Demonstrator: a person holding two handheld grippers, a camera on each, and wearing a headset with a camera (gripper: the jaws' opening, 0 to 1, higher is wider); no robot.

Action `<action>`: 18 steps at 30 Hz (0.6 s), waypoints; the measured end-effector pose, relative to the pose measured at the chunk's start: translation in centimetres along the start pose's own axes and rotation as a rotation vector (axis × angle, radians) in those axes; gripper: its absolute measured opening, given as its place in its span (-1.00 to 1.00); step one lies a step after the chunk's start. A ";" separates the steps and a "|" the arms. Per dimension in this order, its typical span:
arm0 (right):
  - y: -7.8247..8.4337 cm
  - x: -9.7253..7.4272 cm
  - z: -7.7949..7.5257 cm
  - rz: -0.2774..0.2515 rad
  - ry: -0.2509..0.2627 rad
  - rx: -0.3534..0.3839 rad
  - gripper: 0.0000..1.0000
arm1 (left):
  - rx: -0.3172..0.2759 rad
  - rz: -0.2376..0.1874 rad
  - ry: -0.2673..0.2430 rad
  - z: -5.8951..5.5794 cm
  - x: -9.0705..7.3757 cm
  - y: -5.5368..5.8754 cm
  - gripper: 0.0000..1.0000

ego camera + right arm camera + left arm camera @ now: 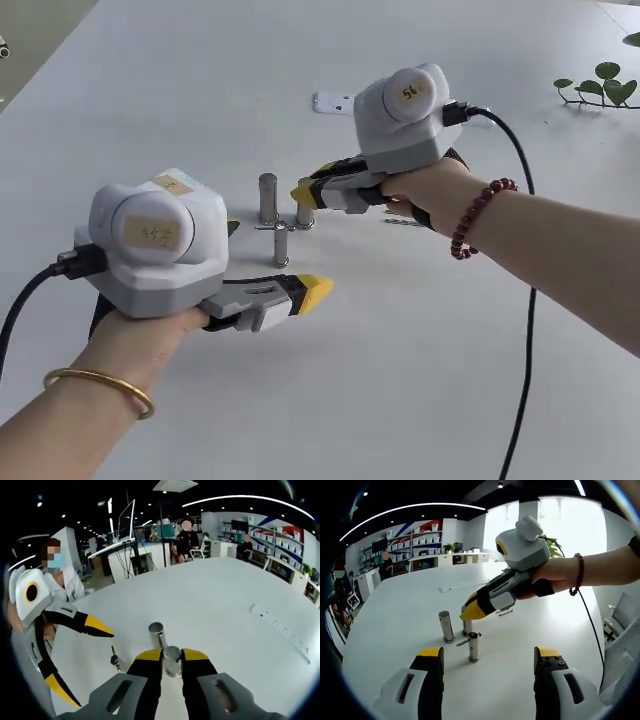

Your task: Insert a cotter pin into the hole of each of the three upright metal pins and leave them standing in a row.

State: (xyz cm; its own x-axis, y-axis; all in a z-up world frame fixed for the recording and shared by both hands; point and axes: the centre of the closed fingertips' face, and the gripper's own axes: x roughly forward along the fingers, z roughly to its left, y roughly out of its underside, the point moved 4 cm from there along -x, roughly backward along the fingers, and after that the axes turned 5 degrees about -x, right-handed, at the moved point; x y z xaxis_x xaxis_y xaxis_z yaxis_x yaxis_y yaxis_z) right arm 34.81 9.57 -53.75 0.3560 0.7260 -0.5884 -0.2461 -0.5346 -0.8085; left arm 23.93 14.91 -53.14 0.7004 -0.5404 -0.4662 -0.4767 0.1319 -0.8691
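Three upright metal pins stand close together mid-table. The near pin point(281, 245) point(473, 647) point(115, 659) carries a cotter pin point(268, 227) point(463, 641) through its top. The far-left pin point(268, 197) point(446, 626) point(157, 633) stands bare. My right gripper point(303, 193) point(471, 609) point(172, 656) is shut on the third pin point(305, 216) point(467, 626) point(172, 661), its yellow jaws pressing both sides near the top. My left gripper point(276, 258) point(489, 654) point(75, 650) is open wide and holds nothing, its jaws facing the near pin from just in front.
Loose cotter pins point(401, 222) point(505, 611) lie on the white table under the right hand. A white power strip point(332, 102) point(457, 585) point(287, 630) lies farther back. A plant sprig point(600, 88) sits at the far right. A black cable point(527, 330) trails from the right gripper.
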 end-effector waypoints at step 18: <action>0.1 -0.5 0.3 0.013 0.000 -0.012 -0.84 | 0.003 -0.006 0.014 -0.2 -0.2 -0.3 0.64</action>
State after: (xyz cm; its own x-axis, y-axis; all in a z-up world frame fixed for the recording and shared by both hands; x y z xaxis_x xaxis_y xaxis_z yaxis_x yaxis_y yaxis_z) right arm 34.33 9.30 -53.50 0.3524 0.7189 -0.5992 -0.2397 -0.5496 -0.8003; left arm 23.84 14.83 -52.79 0.6955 -0.5530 -0.4587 -0.4709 0.1314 -0.8723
